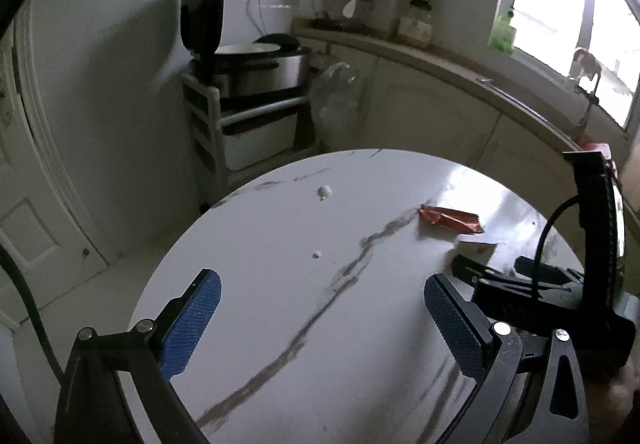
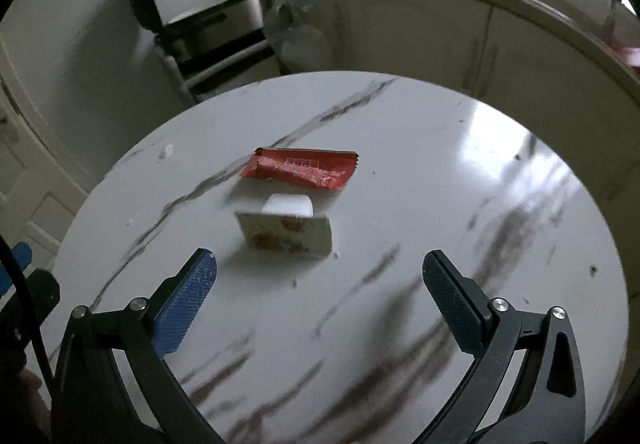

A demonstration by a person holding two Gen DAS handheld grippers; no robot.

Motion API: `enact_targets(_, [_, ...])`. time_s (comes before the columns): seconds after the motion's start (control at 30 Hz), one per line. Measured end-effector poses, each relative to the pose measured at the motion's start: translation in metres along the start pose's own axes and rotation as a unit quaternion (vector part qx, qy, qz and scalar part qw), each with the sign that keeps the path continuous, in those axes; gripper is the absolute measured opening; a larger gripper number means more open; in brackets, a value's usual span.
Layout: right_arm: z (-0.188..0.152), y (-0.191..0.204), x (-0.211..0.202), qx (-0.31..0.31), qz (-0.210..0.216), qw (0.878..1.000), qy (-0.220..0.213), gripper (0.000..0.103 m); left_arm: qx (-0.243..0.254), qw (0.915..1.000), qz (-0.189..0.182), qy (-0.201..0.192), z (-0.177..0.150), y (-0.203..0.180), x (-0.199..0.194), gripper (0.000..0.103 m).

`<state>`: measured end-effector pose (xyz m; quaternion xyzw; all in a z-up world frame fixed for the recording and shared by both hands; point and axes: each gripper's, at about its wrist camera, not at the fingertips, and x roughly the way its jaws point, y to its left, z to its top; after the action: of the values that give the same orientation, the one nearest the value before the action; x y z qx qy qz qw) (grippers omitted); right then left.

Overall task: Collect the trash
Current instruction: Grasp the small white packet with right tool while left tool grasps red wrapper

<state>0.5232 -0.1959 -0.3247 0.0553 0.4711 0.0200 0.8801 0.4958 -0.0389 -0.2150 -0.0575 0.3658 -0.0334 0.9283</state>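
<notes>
Red wrapper and small carton are seen mid-frame, lengthwise crosswise, just ahead of the wide-spread right gripper; the left gripper, likewise wide, is farther.

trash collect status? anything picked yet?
Done: nothing visibly collected. The red wrapper and the small white printed packet still lie on the round table, plus a small white scrap.

In hand: nothing. Left gripper and right gripper are both open; the right faces the packet.

Left: all pieces. No bin in view.
</notes>
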Motion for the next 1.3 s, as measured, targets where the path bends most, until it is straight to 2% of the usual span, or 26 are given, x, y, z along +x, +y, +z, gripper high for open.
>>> enact_targets(0.13, [0.006,0.006,0.011,-0.02,-0.018,1.0,-0.003,0.086,0.003,0.9999,-0.002,0.012,0.012,-0.004,0.028,0.1])
enact_targets(0.17, [0.007,0.009,0.011,-0.029,-0.022,0.999,-0.005,0.076,0.006,0.9999,-0.003,0.014,0.017,-0.006,0.035,0.1])
enact_targets(0.23, [0.007,0.012,0.009,-0.045,-0.024,0.999,-0.012,0.044,0.012,0.9998,-0.009,0.016,0.02,-0.011,0.047,0.1])
enact_targets(0.37, [0.005,0.001,0.002,-0.052,-0.009,0.998,-0.015,0.044,0.038,0.9989,-0.019,0.02,0.036,-0.031,0.069,0.1])
enact_targets(0.57, [0.005,-0.036,-0.006,-0.027,0.006,0.999,-0.018,0.043,0.086,0.9949,-0.041,0.033,0.051,-0.067,0.106,0.1])
enact_targets(0.8, [0.007,-0.081,-0.016,-0.003,0.012,1.0,-0.015,0.043,0.184,0.9792,-0.065,0.057,0.072,-0.124,0.163,0.099])
enact_targets(0.9, [0.007,-0.09,-0.017,0.002,0.008,1.0,-0.014,0.042,0.21,0.9735,-0.056,0.073,0.079,-0.139,0.188,0.092])
enact_targets(0.93, [0.006,-0.094,-0.017,0.005,0.011,1.0,-0.014,0.042,0.218,0.9708,-0.059,0.08,0.081,-0.143,0.198,0.082])
enact_targets(1.0, [0.005,-0.099,-0.017,0.011,0.015,1.0,-0.014,0.042,0.22,0.9678,-0.086,0.087,0.087,-0.149,0.21,0.074])
enact_targets(1.07, [0.003,-0.102,-0.018,0.014,0.015,1.0,-0.015,0.042,0.219,0.9647,-0.113,0.094,0.095,-0.149,0.219,0.054])
enact_targets(1.1, [0.003,-0.103,-0.019,0.015,0.013,1.0,-0.015,0.042,0.224,0.9628,-0.117,0.095,0.097,-0.15,0.22,0.051])
enact_targets(1.17, [0.002,-0.105,-0.019,0.02,0.011,1.0,-0.016,0.042,0.232,0.9593,-0.131,0.093,0.099,-0.15,0.222,0.039])
enact_targets(1.23, [0.001,-0.109,-0.02,0.026,0.009,0.999,-0.016,0.042,0.231,0.9585,-0.137,0.096,0.101,-0.148,0.224,0.028])
enact_targets(1.3, [0.0,-0.111,-0.021,0.03,0.008,0.999,-0.017,0.042,0.226,0.9585,-0.144,0.099,0.102,-0.145,0.227,0.022])
